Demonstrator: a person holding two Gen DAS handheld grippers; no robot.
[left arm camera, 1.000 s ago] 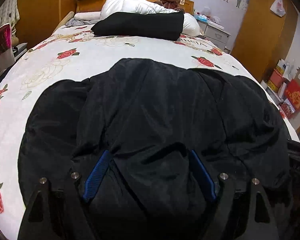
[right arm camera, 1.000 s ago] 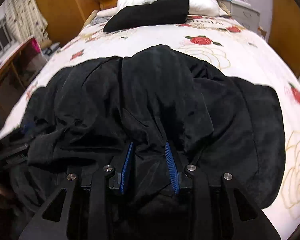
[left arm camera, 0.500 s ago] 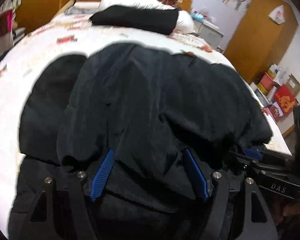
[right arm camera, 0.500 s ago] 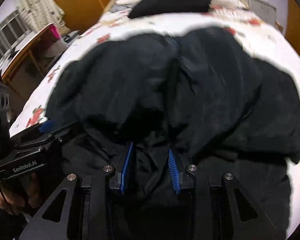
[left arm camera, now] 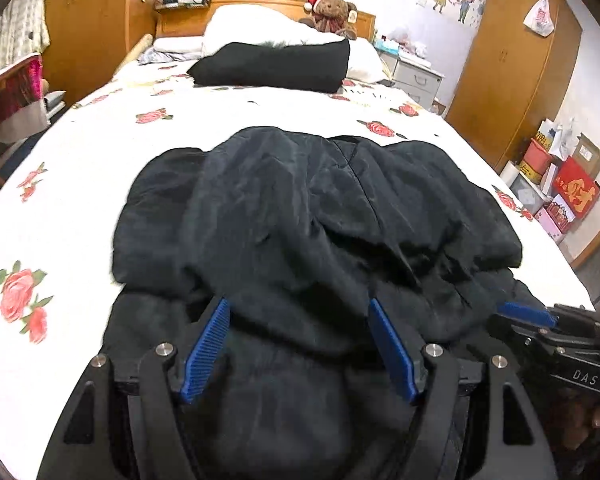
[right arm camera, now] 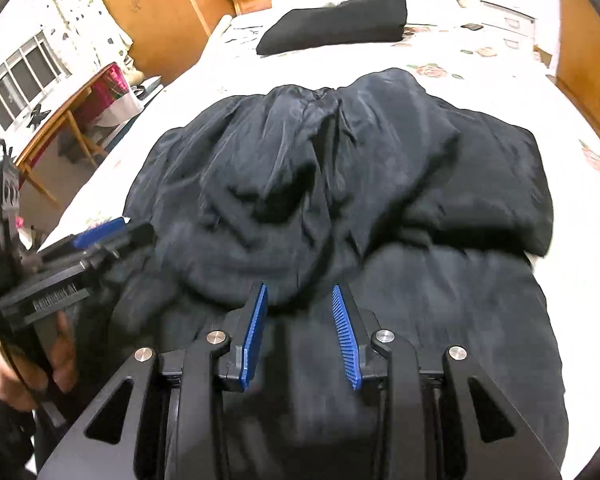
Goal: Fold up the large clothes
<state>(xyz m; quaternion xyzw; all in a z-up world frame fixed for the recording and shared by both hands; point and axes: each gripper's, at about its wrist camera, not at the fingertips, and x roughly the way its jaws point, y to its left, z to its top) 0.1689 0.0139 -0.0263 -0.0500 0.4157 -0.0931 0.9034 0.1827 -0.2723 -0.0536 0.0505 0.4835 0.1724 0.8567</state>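
A large black padded jacket lies on the bed, its far part folded back over its near part; it also shows in the right wrist view. My left gripper is open, its blue pads wide apart just above the folded edge, holding nothing. My right gripper is open too, its pads apart over the jacket's near layer, and no cloth is pinched between them. Each gripper shows in the other's view: the right one and the left one.
The bed has a white sheet with roses. A folded black garment rests against white pillows at the head. A teddy bear, a nightstand, wardrobes and boxes stand beyond. A desk stands left of the bed.
Both grippers carried the jacket's edge forward and let it go, leaving the far part doubled over the near part. The right gripper's pads have opened wider.
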